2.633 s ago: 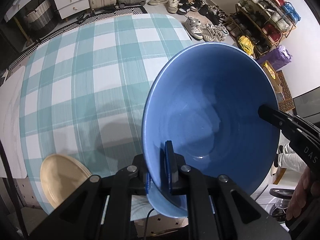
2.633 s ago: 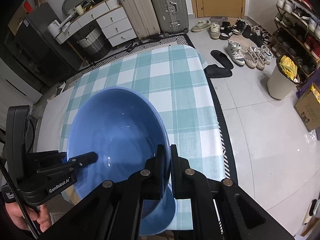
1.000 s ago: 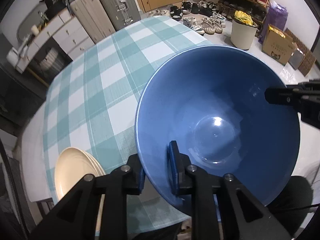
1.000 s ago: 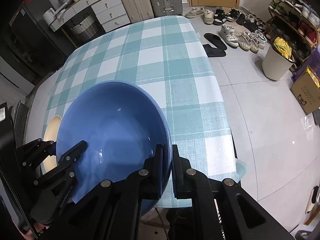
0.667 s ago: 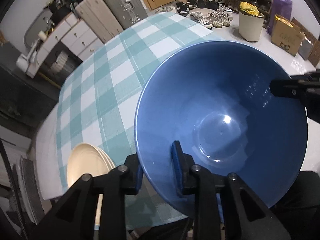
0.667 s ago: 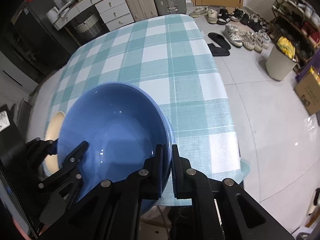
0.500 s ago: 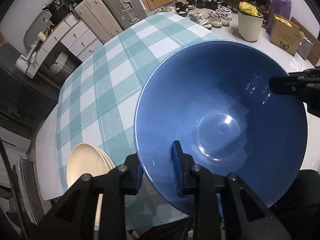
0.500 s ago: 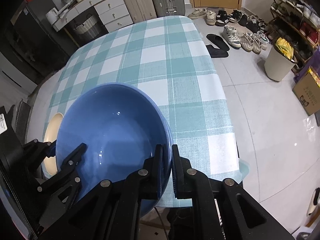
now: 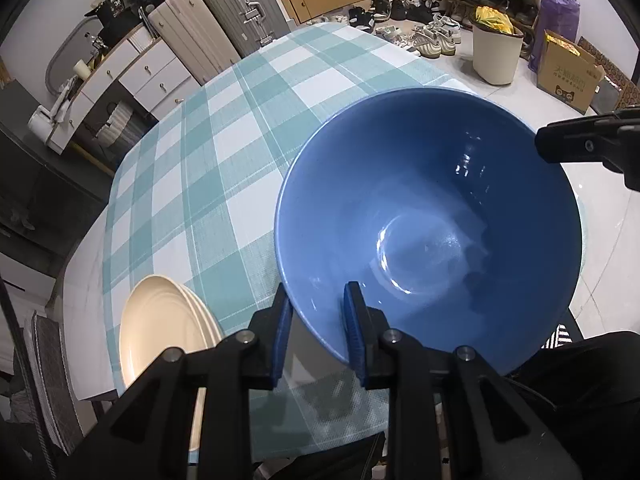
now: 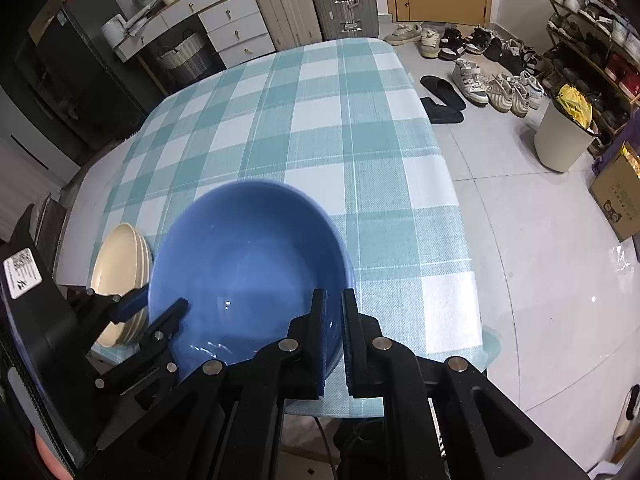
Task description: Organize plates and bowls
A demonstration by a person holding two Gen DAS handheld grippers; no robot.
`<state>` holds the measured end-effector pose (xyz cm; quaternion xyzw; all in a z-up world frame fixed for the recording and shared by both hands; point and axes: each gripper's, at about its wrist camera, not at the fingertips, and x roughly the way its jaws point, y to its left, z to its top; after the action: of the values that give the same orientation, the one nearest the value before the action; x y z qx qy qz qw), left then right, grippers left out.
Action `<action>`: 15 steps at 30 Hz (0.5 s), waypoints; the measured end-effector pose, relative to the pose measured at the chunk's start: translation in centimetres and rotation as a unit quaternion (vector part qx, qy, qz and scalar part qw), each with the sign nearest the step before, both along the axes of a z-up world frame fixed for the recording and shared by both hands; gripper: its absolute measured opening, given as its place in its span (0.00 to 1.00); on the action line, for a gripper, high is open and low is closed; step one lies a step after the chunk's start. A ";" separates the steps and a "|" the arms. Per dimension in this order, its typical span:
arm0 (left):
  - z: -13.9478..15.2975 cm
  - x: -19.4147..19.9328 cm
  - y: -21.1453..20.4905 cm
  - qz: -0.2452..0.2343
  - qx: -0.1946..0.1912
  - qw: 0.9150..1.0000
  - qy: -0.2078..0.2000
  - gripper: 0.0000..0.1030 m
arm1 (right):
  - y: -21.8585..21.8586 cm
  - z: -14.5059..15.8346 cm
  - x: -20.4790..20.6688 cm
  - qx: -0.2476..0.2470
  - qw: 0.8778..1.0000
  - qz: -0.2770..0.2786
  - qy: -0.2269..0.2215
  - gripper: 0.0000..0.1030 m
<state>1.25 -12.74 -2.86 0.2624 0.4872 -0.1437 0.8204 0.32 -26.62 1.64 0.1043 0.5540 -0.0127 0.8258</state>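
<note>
A large blue bowl (image 9: 432, 220) sits upright at the near edge of the checked table; it also shows in the right wrist view (image 10: 248, 276). My left gripper (image 9: 318, 340) has opened, its jaws standing apart on either side of the bowl's near-left rim. My right gripper (image 10: 333, 344) is shut on the bowl's right rim. A stack of cream plates (image 9: 164, 336) lies to the left of the bowl and also shows in the right wrist view (image 10: 120, 264).
The teal and white checked tablecloth (image 9: 224, 128) covers the table beyond the bowl. Suitcases (image 10: 312, 0) and white drawers (image 10: 224, 20) stand behind the table. Shoes (image 10: 480, 80), a white bin (image 10: 564, 140) and a cardboard box (image 9: 568, 68) are on the floor to the right.
The bowl has come down level onto the table's near edge. My left gripper's jaws have opened and let go of its rim. My right gripper stays clamped on the bowl.
</note>
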 end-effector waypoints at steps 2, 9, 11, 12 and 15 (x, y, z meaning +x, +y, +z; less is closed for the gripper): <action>0.0 -0.1 0.0 0.000 -0.001 1.000 0.001 0.25 | 0.1 0.0 -0.1 -0.003 1.000 0.003 -0.003 0.06; -0.2 -0.2 -0.1 -0.001 -0.002 1.000 -0.005 0.26 | 0.4 -0.3 0.0 0.008 1.000 0.012 0.001 0.06; -0.2 -0.2 0.0 -0.001 -0.004 1.000 -0.002 0.26 | 0.4 -0.3 0.0 0.009 1.000 0.012 -0.001 0.06; -0.2 -0.2 0.0 0.000 -0.005 1.000 -0.001 0.26 | 0.4 -0.2 0.0 0.009 1.000 0.011 -0.003 0.06; -0.3 -0.2 0.1 0.000 -0.006 1.000 0.001 0.26 | 0.0 0.2 0.0 0.007 1.000 0.007 -0.009 0.06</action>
<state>1.06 -12.65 -3.15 0.2569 0.4872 -0.1471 0.8216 0.31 -26.58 1.82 0.1062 0.5477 -0.0028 0.8299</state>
